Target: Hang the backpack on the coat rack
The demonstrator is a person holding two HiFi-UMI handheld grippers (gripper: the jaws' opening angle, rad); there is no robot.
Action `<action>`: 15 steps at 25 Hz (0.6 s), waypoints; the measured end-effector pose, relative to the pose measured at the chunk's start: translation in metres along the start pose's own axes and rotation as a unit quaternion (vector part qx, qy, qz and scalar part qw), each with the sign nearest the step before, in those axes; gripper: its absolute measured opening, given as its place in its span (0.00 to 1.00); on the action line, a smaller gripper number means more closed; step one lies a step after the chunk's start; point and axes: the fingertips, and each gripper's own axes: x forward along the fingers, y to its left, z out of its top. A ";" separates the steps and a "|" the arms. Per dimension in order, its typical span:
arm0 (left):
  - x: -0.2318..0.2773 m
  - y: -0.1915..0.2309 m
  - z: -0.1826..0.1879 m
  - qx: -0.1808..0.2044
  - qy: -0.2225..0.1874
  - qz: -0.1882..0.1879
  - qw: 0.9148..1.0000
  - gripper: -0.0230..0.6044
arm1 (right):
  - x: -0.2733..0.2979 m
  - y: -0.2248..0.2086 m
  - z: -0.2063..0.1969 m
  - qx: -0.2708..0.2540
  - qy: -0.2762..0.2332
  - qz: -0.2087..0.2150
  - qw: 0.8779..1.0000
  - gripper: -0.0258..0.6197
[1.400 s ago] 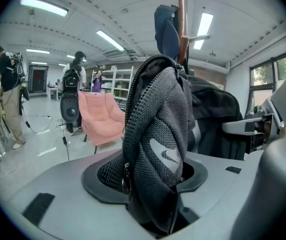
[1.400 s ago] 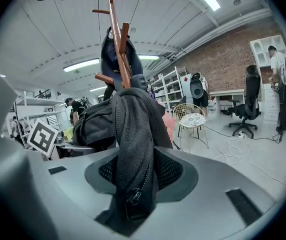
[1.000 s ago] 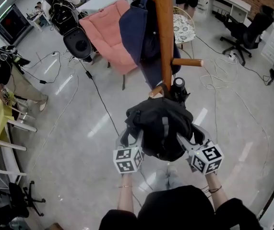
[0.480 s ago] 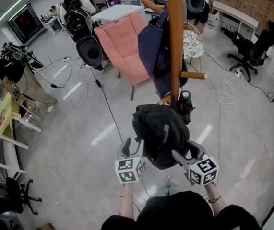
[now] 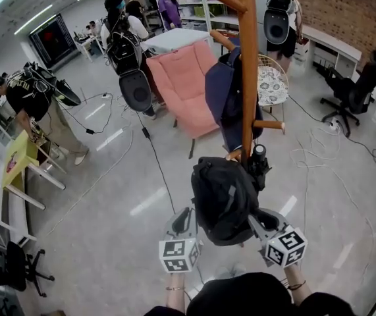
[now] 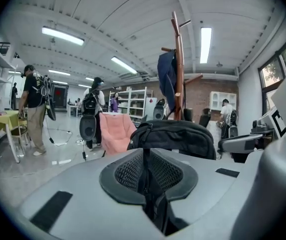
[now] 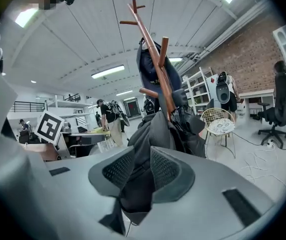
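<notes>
Left claw and right claw are closing on backpack fabric between the pads; we grip firmly and lift evenly toward the rack.

I saw: backpack was black with a grey stripe; coat rack brown wood; jacket on it navy; chair pink; floor pale grey.
</notes>
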 end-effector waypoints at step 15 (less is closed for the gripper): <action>-0.054 0.001 0.036 0.003 -0.050 0.020 0.999 0.06 | -0.024 -0.015 0.073 -0.027 -0.075 -0.008 0.997 0.08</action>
